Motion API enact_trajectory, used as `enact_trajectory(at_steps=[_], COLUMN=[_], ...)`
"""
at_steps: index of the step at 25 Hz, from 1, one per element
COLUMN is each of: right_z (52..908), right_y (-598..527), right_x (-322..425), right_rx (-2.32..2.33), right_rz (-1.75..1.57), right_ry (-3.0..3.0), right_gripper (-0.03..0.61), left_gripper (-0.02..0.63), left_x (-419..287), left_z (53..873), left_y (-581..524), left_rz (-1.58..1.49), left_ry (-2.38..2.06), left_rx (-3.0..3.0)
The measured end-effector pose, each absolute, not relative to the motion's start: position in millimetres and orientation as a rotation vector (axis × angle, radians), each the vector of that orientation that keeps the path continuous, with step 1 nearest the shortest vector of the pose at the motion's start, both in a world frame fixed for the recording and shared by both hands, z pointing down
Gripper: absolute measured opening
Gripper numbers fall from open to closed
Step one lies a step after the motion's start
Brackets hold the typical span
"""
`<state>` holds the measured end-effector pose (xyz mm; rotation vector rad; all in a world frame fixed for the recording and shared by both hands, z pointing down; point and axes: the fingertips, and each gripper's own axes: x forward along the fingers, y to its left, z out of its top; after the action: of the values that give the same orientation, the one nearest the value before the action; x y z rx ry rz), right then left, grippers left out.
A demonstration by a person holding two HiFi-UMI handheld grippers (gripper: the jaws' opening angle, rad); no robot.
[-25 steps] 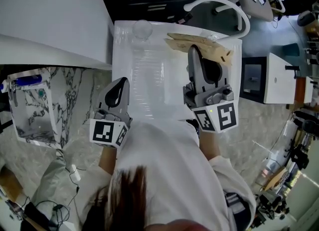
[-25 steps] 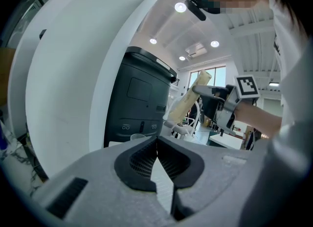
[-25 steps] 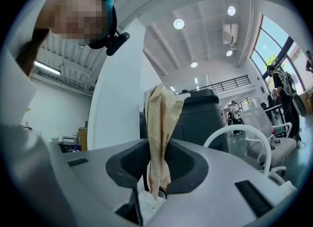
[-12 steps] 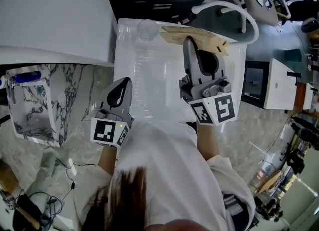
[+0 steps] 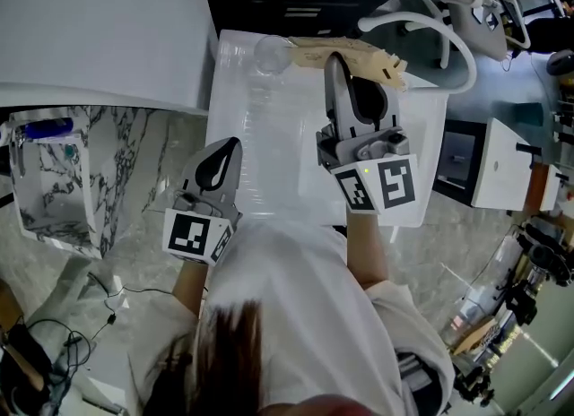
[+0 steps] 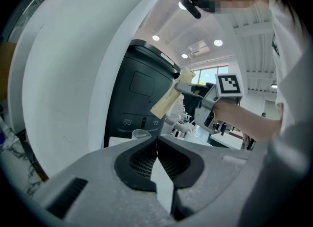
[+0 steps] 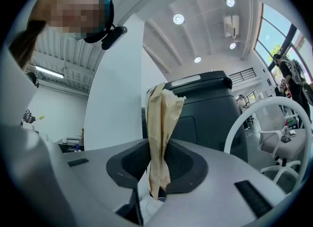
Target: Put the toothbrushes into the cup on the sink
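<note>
Near the clear cup (image 5: 269,54), paper packet (image 5: 363,57) in right gripper (image 7: 157,172)

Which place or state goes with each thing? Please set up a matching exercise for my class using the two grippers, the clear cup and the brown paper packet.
Things:
1. left gripper
2. right gripper
3. clear cup
4. brown paper packet

Places or states:
A. stands at the far end of the white countertop
B. fingers together, nothing between them
C. fingers clamped on something
D. pinched at one end, held up off the countertop

Pairs: 1-B, 2-C, 3-A, 4-D
</note>
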<state>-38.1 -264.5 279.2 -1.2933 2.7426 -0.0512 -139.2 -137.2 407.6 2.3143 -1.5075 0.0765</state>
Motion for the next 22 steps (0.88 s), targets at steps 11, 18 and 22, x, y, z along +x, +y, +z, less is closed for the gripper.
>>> enact_trajectory(at_steps=[11,18,22], right_z=[315,342,356], right_y=[-289,-300,-304], right_x=[-60,-69,-69], right_rx=[-1.284,-1.275,-1.289], right_rz=[-0.095,-0.136,-0.159], right_ry=[2.801,2.846,2.863], right_gripper=[0.083,0.080,0.080], left_gripper=[0.015,0.015,0.015], left_x=[-142,-140,-138], left_z=[414,420,421], left_y=[-142,-145,-147], left_rz=[0.089,0.101,0.104], left_ry=[-1.503,-1.484,-1.475], left_rx=[2.296,2.290,2.291])
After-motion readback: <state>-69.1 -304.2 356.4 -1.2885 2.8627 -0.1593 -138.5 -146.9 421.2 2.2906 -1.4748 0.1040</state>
